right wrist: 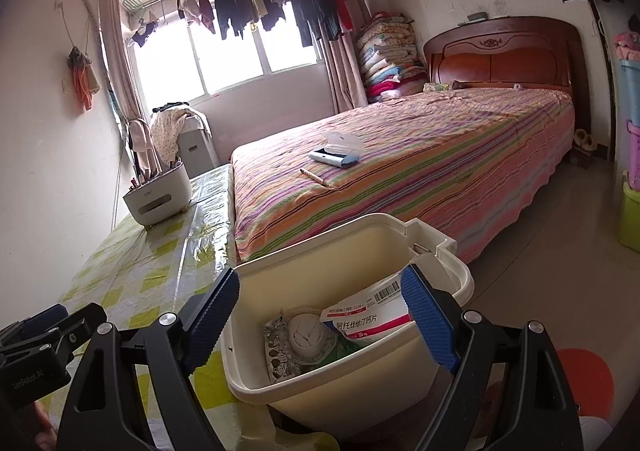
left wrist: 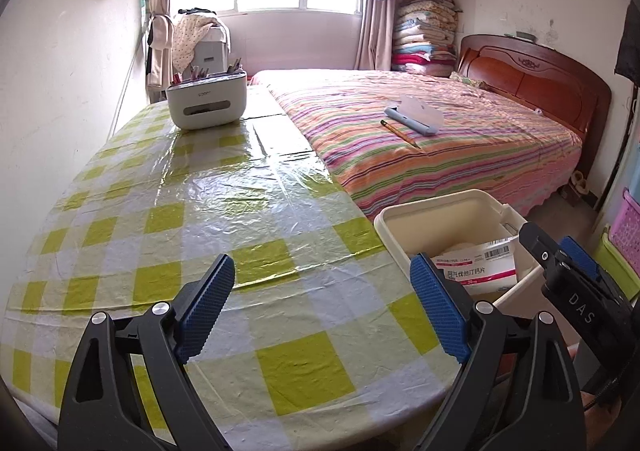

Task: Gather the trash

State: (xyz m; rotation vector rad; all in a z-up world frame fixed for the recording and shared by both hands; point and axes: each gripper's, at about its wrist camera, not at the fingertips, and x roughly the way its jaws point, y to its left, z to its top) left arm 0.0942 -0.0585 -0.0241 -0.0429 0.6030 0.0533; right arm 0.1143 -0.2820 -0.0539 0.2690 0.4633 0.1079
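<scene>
A: Where is the trash now?
B: In the cream bin (right wrist: 360, 251) beside the table (left wrist: 200, 203): a medicine box (right wrist: 368, 315) lying flat with its long side across the bin, a paper cup liner (right wrist: 306, 335) and a wrapper (right wrist: 280, 355) to its left.
A: Anything left on the table?
B: Only the white organizer (left wrist: 206, 103) at the far end; I see no scraps on the cloth.
A: Which hand is nearer the bin?
B: The right gripper (right wrist: 320, 327), directly above it, jaws released and empty. The left gripper (left wrist: 324, 303) hangs over the table edge, bin to its right, also spread wide, holding nothing.
</scene>
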